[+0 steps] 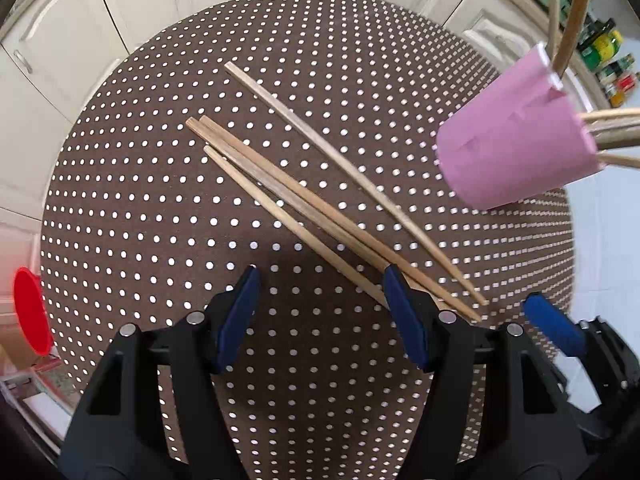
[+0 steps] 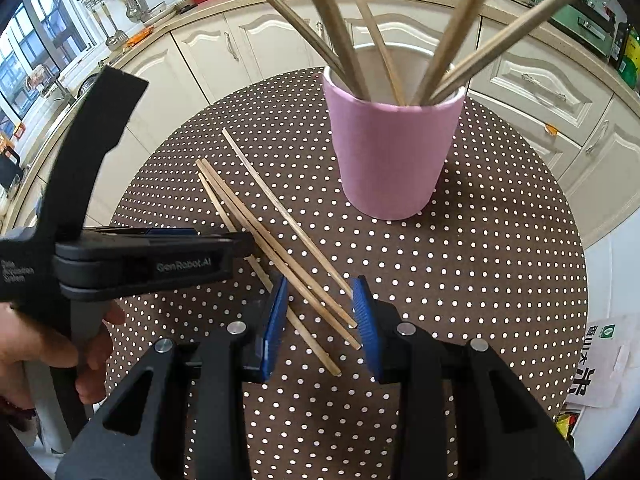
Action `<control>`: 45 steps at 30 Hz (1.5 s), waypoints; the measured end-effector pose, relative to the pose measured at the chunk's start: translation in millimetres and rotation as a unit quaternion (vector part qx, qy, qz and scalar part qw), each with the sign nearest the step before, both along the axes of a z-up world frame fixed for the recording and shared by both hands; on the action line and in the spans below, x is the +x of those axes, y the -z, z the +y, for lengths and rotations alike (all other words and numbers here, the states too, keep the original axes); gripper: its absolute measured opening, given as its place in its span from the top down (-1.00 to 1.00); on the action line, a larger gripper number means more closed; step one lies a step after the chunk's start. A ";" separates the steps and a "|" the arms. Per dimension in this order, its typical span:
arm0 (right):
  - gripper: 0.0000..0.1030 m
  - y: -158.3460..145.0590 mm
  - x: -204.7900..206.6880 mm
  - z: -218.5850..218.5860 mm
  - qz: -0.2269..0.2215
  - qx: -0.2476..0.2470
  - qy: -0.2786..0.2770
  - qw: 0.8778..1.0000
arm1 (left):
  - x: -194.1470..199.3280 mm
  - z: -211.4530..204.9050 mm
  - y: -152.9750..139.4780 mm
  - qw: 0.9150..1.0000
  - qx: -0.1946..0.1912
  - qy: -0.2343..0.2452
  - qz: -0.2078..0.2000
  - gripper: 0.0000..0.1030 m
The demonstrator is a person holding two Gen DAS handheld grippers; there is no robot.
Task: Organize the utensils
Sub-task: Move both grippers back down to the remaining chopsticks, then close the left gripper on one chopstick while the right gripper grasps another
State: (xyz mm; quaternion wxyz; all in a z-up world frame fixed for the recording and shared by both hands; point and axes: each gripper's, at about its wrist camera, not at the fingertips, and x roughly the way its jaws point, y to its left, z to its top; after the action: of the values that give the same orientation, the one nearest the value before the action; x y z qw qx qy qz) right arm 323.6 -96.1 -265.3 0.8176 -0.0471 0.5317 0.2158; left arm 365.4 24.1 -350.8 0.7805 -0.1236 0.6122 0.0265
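Wooden chopsticks (image 1: 320, 204), four of them loose, lie slantwise on the dotted brown cloth of the round counter (image 1: 160, 200); three run close together and partly overlap, the fourth lies just beside them, nearer the pink cup (image 2: 390, 152). That cup stands upright on the cloth, near the loose sticks but apart from them, and already carries several chopsticks leaning out of its mouth. Step in hand, as I judge it: picking up the remaining sticks to join those in the cup; none is lifted yet. My left tongs (image 1: 320, 312) stand wide, nothing between the pads; in the left wrist view the right-hand pad sits over the thin ends of the bundle, whether touching I cannot tell. My right tongs (image 2: 320, 328) stand at a narrow gap, empty, and frame the tapered tips of the sticks from above; I see no pad pressing on wood. The left tool's black body crosses the left of the right wrist view, with the hand (image 2: 44, 352) around its grip. Next move, by my reckoning: settle one pair of tongs lower over a single stick or the tight bundle, close across the shaft rather than along it, and avoid both tongs crowding the same ends. Risk: thin round sticks roll or fan out under a skewed pinch.
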 end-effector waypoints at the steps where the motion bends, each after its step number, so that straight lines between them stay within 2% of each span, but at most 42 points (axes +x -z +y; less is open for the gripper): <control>1: 0.39 0.9 0.8 -1.5 0.001 0.002 0.000 1.000 | 1.7 -2.5 1.2 1.000 0.004 0.001 0.000 -0.24; 4: 0.39 -0.5 2.8 -3.5 0.002 0.004 -0.002 1.000 | 6.0 -13.8 4.4 0.999 0.046 0.017 0.003 -0.24; 7: 0.39 -1.4 4.7 -4.5 0.003 0.008 -0.005 1.000 | 8.3 -14.1 6.2 0.999 0.042 0.011 0.007 -0.22; 9: 0.39 -2.1 7.6 -1.1 0.004 0.011 -0.008 1.000 | 8.6 -10.5 4.2 0.999 0.043 0.012 0.009 -0.04; 12: 0.39 -1.3 8.1 3.8 0.006 0.015 -0.017 1.000 | 1.4 7.8 2.1 1.000 0.027 0.006 0.015 0.28; 21: 0.39 9.4 6.7 38.8 0.016 0.027 -0.078 0.996 | -12.1 56.2 3.2 0.999 -0.017 -0.020 0.031 0.60; 26: 0.56 13.3 16.1 71.3 0.011 0.020 -0.120 0.993 | -19.4 80.8 5.0 0.998 -0.038 -0.033 0.036 0.75; 33: 0.84 21.1 38.0 110.5 -0.005 -0.013 -0.161 0.987 | -37.9 116.3 1.7 0.996 -0.063 -0.054 0.032 0.81; 39: 0.91 36.3 53.9 127.4 0.009 -0.049 -0.182 0.982 | -47.5 142.1 1.6 0.995 -0.083 -0.047 0.028 0.81; 45: 0.93 43.2 65.3 131.9 0.025 -0.067 -0.195 0.978 | -38.9 139.2 4.3 0.992 -0.097 -0.067 0.037 0.81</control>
State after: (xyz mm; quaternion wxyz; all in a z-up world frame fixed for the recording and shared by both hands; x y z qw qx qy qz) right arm 388.8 35.8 -308.5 0.7413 -0.1991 0.5461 0.3356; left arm 326.5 163.3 -355.1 0.7379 -0.2381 0.6310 0.0240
